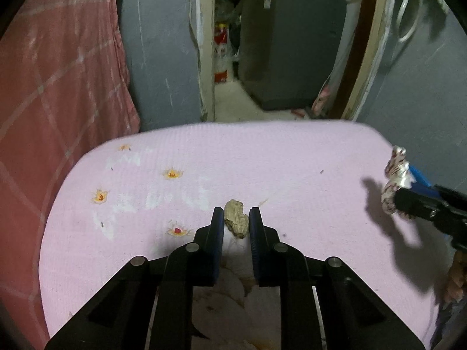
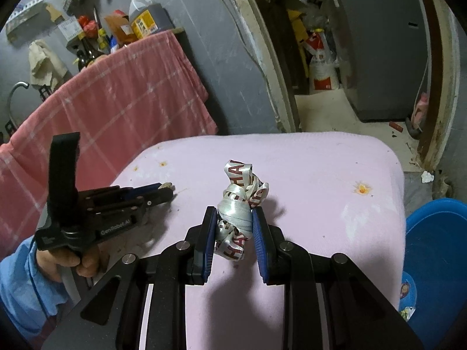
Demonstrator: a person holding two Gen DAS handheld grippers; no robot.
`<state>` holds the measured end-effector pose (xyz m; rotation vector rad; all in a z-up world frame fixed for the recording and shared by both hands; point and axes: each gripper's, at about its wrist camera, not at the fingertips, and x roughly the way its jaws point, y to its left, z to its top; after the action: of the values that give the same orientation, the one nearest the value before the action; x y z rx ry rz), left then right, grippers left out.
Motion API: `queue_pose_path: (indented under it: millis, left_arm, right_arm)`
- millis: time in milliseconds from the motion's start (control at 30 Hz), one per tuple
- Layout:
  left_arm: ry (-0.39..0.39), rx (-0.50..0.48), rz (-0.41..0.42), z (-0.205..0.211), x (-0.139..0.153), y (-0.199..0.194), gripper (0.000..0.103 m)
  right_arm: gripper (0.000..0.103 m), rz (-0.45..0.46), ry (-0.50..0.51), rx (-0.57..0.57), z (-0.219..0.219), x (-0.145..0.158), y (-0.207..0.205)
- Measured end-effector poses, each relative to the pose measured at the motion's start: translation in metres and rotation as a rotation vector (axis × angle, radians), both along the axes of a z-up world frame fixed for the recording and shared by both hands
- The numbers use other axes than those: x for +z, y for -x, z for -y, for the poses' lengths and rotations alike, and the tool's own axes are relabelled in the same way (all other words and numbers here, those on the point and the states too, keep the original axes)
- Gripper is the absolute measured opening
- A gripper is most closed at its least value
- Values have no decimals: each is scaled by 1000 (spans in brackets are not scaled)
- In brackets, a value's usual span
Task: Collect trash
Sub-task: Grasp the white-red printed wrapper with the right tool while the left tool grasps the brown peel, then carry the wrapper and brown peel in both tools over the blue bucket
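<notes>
A beige crumpled wad point(image 1: 237, 221) lies on the pink cloth-covered surface point(image 1: 277, 157), and my left gripper point(image 1: 236, 213) is shut on it with a blue pad against each side. The right wrist view shows that left gripper point(image 2: 167, 191) low over the pink surface point(image 2: 321, 169), the wad point(image 2: 167, 186) peeking out at its tip. My right gripper point(image 2: 233, 211) is shut on a bunched white ribbon point(image 2: 239, 195) with red letters, held just above the cloth. In the left wrist view the ribbon point(image 1: 395, 172) and right gripper point(image 1: 394, 201) are at the right edge.
A blue bin point(image 2: 437, 248) stands on the floor at the right of the surface. A red checked cloth point(image 1: 58, 87) hangs at the left. Beyond the far edge is a doorway with a grey appliance point(image 1: 292, 43). A hand point(image 2: 73, 259) in a blue sleeve holds the left gripper.
</notes>
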<state>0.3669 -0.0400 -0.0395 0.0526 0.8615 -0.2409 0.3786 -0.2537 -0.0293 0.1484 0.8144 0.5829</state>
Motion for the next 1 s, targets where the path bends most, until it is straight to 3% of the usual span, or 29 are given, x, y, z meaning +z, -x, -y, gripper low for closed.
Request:
queue_pose_path:
  millis: [300,533,833,1000]
  left_arm:
    - [134,2,236,5,34,43,14]
    - [198,-24,395,27,62,70,14]
    - [274,-46,532,56,94,95,14]
    - [314,-78,565,77,106,103,14]
  right_arm:
    - [22,114,-76,-75,18,17,31]
    - [22,274,-105,-171,36,47,66]
    - [22,484,-56,-304,62,81,108]
    - [22,566,-20,-377,78,90,126]
